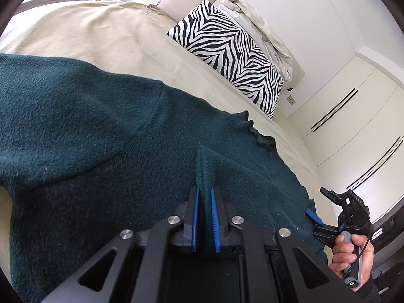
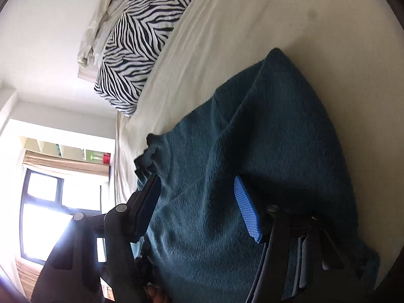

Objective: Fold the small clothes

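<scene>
Our left gripper (image 1: 205, 212) pinches a raised fold of the dark green sweater (image 1: 88, 131) spread on the beige bed (image 1: 88, 32), while our right gripper (image 2: 199, 207) hovers wide apart over its edge.

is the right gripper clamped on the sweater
No, the right gripper stands wide open, its fingers spread apart over the dark green sweater with no fabric pinched between them.

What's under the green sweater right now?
The green sweater lies on the bed's beige sheet, which shows all around it. The left gripper pinches up a ridge of knit. Anything beneath the sweater's middle is covered and cannot be seen.
</scene>
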`<state>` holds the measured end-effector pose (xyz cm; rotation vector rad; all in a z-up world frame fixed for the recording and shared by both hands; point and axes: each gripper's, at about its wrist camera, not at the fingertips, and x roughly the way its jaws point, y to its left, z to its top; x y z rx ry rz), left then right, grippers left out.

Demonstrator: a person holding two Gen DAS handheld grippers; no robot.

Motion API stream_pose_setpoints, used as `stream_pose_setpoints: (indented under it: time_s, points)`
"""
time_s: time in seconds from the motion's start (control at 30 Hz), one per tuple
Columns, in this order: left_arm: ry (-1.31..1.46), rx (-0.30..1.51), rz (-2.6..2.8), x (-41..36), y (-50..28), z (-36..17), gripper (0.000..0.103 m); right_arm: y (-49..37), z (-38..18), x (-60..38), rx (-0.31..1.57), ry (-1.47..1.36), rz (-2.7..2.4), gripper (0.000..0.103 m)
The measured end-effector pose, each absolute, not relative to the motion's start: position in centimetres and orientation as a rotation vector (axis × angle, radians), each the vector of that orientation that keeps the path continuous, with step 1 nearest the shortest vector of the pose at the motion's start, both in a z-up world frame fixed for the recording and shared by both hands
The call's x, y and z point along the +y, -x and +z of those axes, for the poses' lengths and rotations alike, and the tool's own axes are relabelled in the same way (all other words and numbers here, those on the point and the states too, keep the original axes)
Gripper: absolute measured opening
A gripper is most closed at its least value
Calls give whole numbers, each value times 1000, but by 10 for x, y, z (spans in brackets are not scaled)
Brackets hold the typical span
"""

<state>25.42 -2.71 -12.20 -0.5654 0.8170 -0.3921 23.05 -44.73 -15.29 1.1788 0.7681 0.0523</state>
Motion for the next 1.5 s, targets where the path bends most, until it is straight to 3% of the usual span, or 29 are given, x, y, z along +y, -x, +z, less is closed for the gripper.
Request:
stream_pose_setpoints:
  time_s: [0.17, 0.3, 0.5, 0.77, 0.83, 0.9, 1.0, 1.27, 1.43, 1.5]
  points:
    - [568, 819, -390, -28, -256, -124, 13, -215, -139, -499, 646, -1189, -125, 61]
    - [566, 816, -387, -29, -257, -124, 12, -206, -116, -506, 589, -1179, 14, 61]
    - [566, 819, -386, -29, -257, -125, 13, -211, -148, -472, 822, -1109, 103, 60]
    - [621, 870, -424, -20, -262, -123, 13, -111, -135, -485, 725, -1121, 87, 61]
    - [667, 883, -409, -6, -251, -114, 25, -77, -124, -486, 700, -1114, 42, 63]
    - [773, 840, -405, 23, -229, -101, 56, -39, -113, -481, 663, -1113, 46, 63]
    - [856, 720, -346, 83, -187, -77, 75, 3, -104, -465, 638, -1118, 60, 63]
    - [1265, 577, 38, 284, -107, -109, 71, 49, -99, -399, 645, -1149, 131, 63]
    - [1422, 496, 144, 337, -97, -123, 71, 36, -89, -361, 673, -1127, 166, 63]
    - [1464, 505, 170, 346, -106, -133, 64, 31, -86, -348, 682, -1126, 176, 63]
